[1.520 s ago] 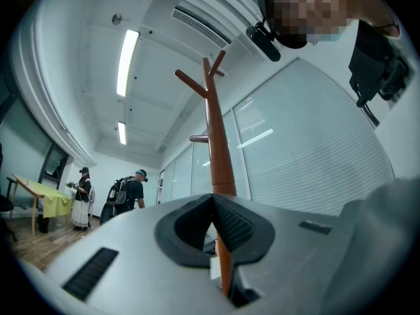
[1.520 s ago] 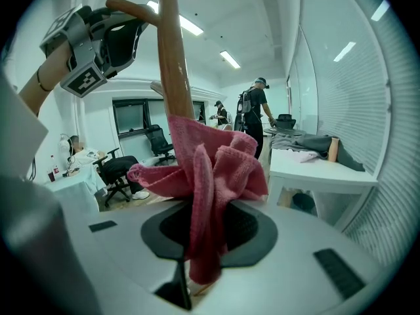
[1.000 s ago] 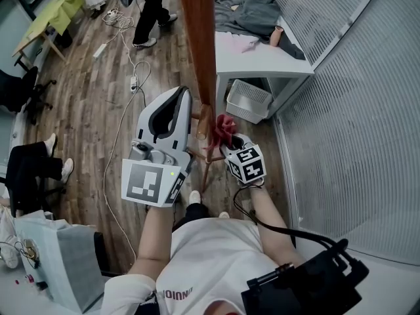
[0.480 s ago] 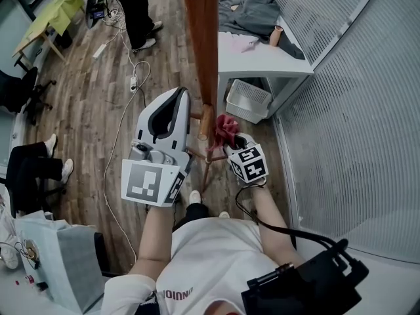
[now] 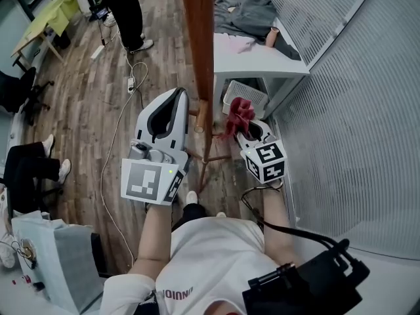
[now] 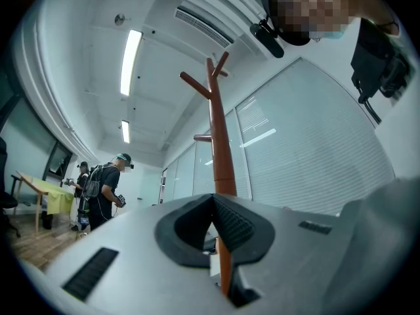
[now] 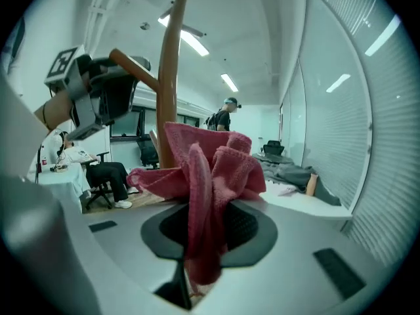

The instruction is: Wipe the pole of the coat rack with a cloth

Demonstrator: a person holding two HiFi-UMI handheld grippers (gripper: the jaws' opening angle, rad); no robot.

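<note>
Right tongs (image 5: 245,125) clamp the red cloth (image 5: 237,112) at the pole's (image 5: 200,44) 3 o'clock, left tongs (image 5: 184,96) closed and empty at 9, so a hard push may tip the rack or snag cloth on a peg (image 5: 200,119)

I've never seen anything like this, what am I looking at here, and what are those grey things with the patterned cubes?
Those are hand-held grippers, one in each of a person's hands. One picture comes from a camera on the person's head, looking down; the other two come from cameras riding on the grippers. The right gripper is shut on a red cloth, near the brown coat rack pole. The left gripper is shut, holding nothing. Below is a wooden floor.
</note>
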